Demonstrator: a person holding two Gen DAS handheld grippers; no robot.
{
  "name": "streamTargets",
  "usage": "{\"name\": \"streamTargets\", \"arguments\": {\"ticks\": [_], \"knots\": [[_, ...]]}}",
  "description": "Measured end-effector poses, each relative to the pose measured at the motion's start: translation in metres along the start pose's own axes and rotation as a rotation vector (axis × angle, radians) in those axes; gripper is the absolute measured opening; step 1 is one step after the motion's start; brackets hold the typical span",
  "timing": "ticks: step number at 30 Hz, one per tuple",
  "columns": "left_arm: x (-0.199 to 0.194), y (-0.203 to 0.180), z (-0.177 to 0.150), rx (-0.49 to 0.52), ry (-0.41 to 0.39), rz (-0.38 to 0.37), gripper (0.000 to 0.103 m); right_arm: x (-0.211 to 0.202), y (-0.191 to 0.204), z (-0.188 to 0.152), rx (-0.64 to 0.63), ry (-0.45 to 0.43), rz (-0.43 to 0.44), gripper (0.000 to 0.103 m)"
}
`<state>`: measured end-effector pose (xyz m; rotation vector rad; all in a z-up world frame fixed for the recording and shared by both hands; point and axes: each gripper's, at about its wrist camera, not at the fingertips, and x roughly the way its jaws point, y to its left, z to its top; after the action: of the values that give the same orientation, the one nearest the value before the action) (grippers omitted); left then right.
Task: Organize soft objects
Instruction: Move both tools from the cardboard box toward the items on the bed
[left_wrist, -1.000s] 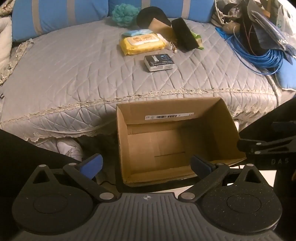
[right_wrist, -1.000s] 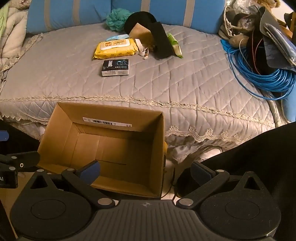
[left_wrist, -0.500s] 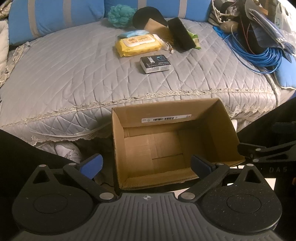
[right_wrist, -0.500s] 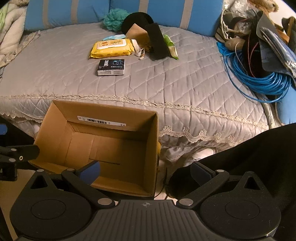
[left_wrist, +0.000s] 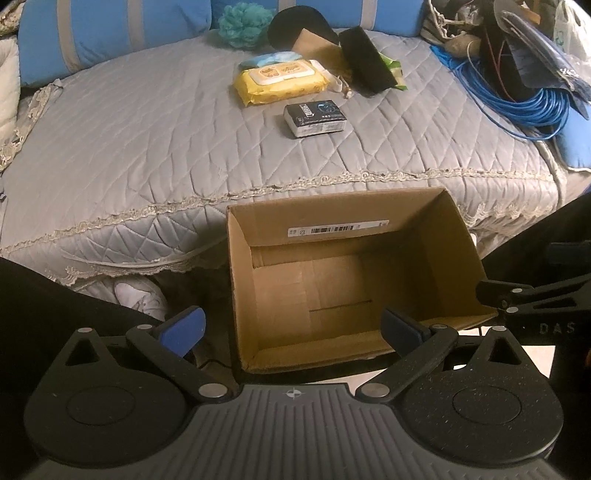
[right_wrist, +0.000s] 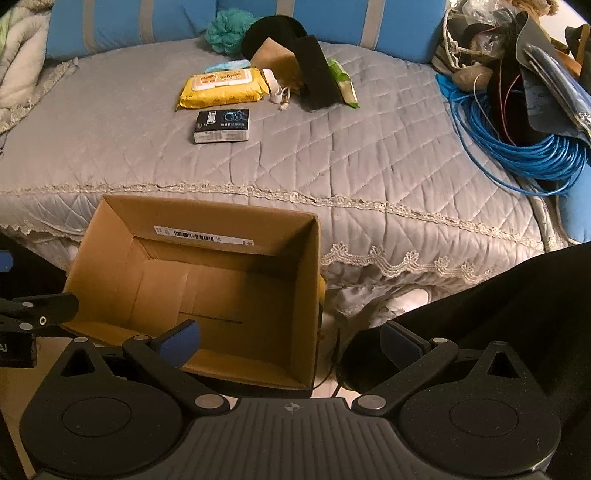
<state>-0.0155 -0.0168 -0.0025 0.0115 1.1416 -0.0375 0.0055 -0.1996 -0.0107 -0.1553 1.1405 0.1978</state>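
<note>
Both tongs spread wide, left tongs (left_wrist: 291, 326) and right tongs (right_wrist: 290, 338) empty, above cardboard box (left_wrist: 347, 280).

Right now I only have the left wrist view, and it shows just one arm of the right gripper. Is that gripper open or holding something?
Observer: Open. In the right wrist view the right gripper has its jaws wide apart with nothing between them, low over the near right corner of the box.
Operator: The box's right wall blocks my view. Is anything on the floor beyond it?
Observer: Yes, a thin dark cable runs down close beside that wall.
</note>
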Motion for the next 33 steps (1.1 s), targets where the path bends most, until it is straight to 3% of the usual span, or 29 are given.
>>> {"name": "streamTargets", "arguments": {"ticks": [9, 24, 33], "knots": [[-0.005, 0.007, 0.004, -0.052, -0.029, -0.033, 0.103, 0.000, -0.002, 0.007, 0.015, -0.012, 0.009, 0.103], [-0.005, 0.007, 0.016, -0.057, -0.046, -0.013, 0.103, 0.002, -0.005, 0.024, 0.022, 0.009, 0.028, 0.103], [-0.006, 0.006, 0.028, -0.036, -0.050, -0.055, 0.103, 0.004, -0.008, 0.041, -0.002, -0.004, 0.042, 0.103]]}}
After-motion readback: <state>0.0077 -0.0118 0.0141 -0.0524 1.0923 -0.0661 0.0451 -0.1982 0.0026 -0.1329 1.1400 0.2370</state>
